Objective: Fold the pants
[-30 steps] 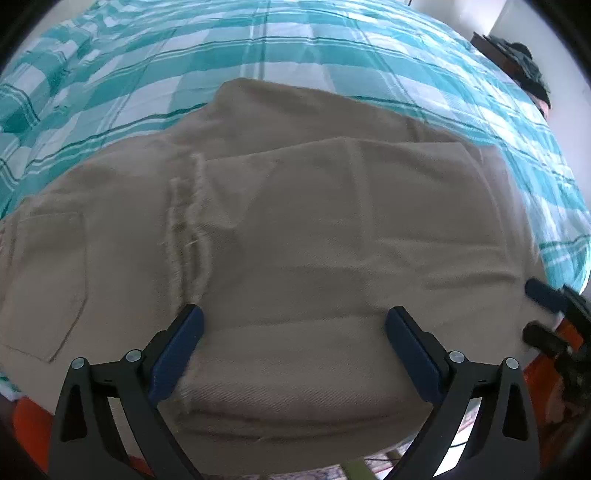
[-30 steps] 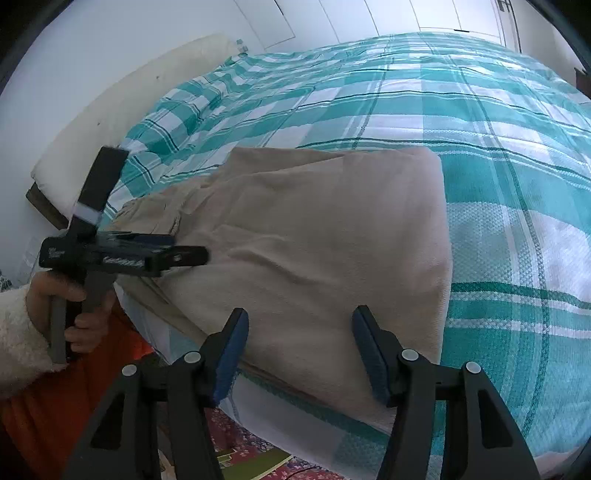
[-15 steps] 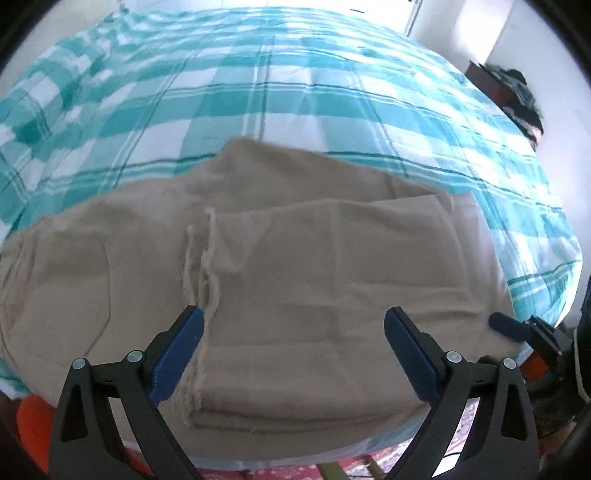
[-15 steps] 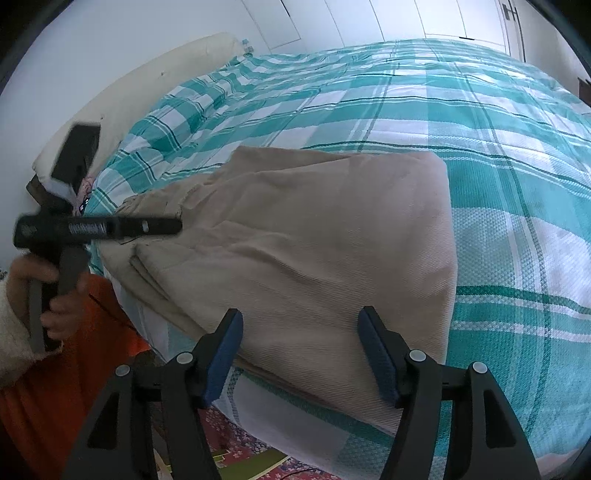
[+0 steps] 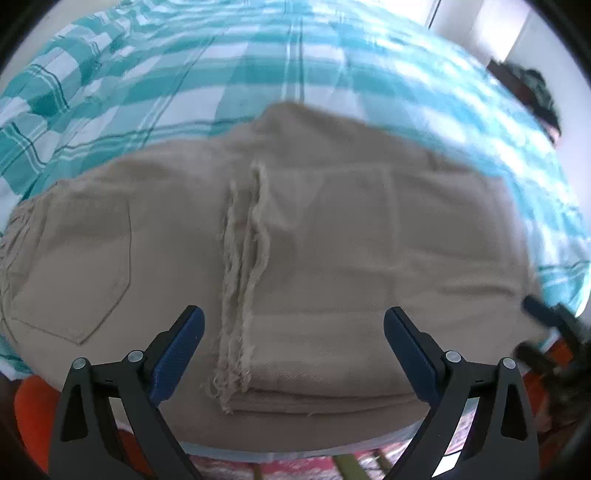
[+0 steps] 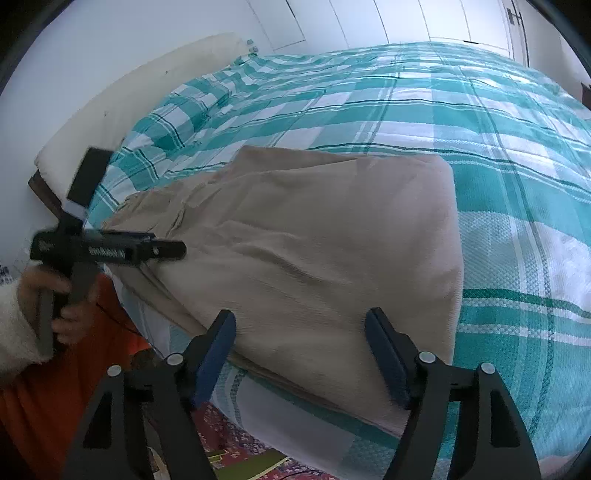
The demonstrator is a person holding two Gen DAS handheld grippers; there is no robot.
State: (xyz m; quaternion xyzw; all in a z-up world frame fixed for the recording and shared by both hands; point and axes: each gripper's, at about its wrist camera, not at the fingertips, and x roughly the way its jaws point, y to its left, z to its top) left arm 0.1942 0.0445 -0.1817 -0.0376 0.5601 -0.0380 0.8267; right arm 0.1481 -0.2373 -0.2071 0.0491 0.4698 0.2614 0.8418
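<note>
Folded tan pants (image 5: 332, 258) on teal plaid bedspread (image 6: 480, 147) – white wall (image 6: 129, 55) behind – both grippers (image 5: 293, 354) (image 6: 300, 354) released.

1. Location: a bedroom in a private home.
2. A bed (image 6: 480, 122) covered by a teal-and-white plaid bedspread (image 5: 258, 66) fills most of both views.
3. A cream padded headboard (image 6: 122, 110) stands against a white wall (image 6: 110, 44).
4. White panelled closet doors (image 6: 424, 22) run behind the bed.
5. A patterned red rug (image 6: 236, 439) lies on the floor beside the bed.
6. Dark clothing is heaped on furniture (image 5: 532, 92) in the corner; details blurred.
</note>
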